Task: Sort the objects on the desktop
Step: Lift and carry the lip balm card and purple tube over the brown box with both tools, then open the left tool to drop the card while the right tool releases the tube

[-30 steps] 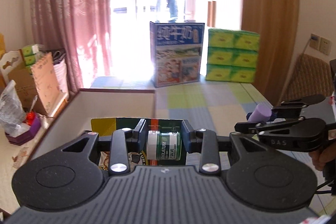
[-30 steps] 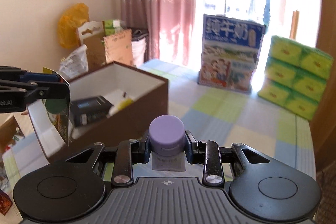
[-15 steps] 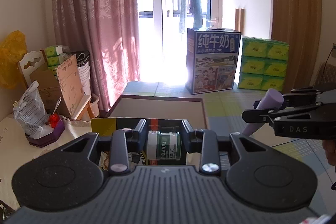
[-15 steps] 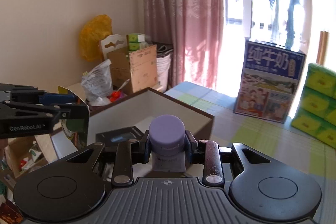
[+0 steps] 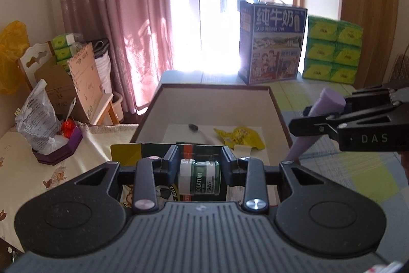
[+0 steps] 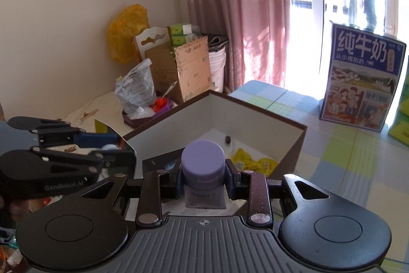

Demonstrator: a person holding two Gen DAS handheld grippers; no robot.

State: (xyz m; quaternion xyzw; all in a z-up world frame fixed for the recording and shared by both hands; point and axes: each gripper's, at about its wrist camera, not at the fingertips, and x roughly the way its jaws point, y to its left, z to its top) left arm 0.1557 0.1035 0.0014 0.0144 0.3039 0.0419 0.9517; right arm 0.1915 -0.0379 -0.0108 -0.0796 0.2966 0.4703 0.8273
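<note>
My left gripper (image 5: 199, 163) is shut on a salve package (image 5: 199, 178), a card with a small green-and-white jar, held over the near end of the brown box (image 5: 277, 106). My right gripper (image 6: 203, 174) is shut on a purple tube (image 6: 203, 165) with its round cap facing the camera, held above the box's near side (image 6: 294, 152). The tube also shows in the left wrist view (image 5: 314, 124), at the box's right edge. Inside the box lie a yellow packet (image 5: 240, 136), a small dark object (image 5: 193, 127) and a black item (image 6: 158, 161).
A purple tray (image 5: 56, 154) with a plastic bag and red item sits on the cloth left of the box. Cardboard boxes (image 5: 76, 86) stand behind it. A blue milk carton (image 5: 271, 42) and green tissue packs (image 5: 332, 50) stand on the floor mat beyond.
Both grippers have risen and tilted down over the box, so its inside now shows. Each still holds its object.
</note>
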